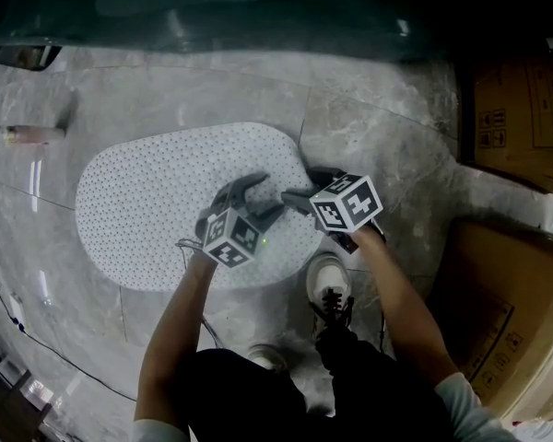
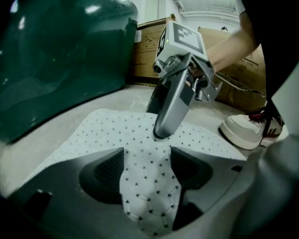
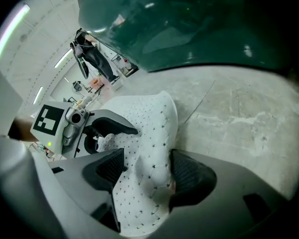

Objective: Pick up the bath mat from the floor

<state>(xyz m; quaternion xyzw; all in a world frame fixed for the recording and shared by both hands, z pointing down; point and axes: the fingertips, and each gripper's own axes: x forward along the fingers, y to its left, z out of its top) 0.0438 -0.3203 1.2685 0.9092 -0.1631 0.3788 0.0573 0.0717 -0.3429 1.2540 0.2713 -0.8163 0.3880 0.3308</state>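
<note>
A white oval bath mat [image 1: 157,205], dotted with small holes, lies on the grey stone floor. Both grippers meet at its right end. My left gripper [image 1: 263,198] is shut on a raised fold of the mat [image 2: 147,183], which bunches up between its jaws. My right gripper [image 1: 300,189] is shut on a neighbouring fold [image 3: 149,148], its tip touching the mat just ahead of the left one. In the left gripper view the right gripper [image 2: 175,101] points down onto the mat. In the right gripper view the left gripper [image 3: 84,128] shows at the left.
A dark green tub [image 1: 258,12] borders the floor beyond the mat. Cardboard boxes [image 1: 511,320] stand at the right. A bottle [image 1: 28,134] lies at the far left, and a cable [image 1: 37,339] runs along the floor. The person's white shoe [image 1: 327,279] stands at the mat's near edge.
</note>
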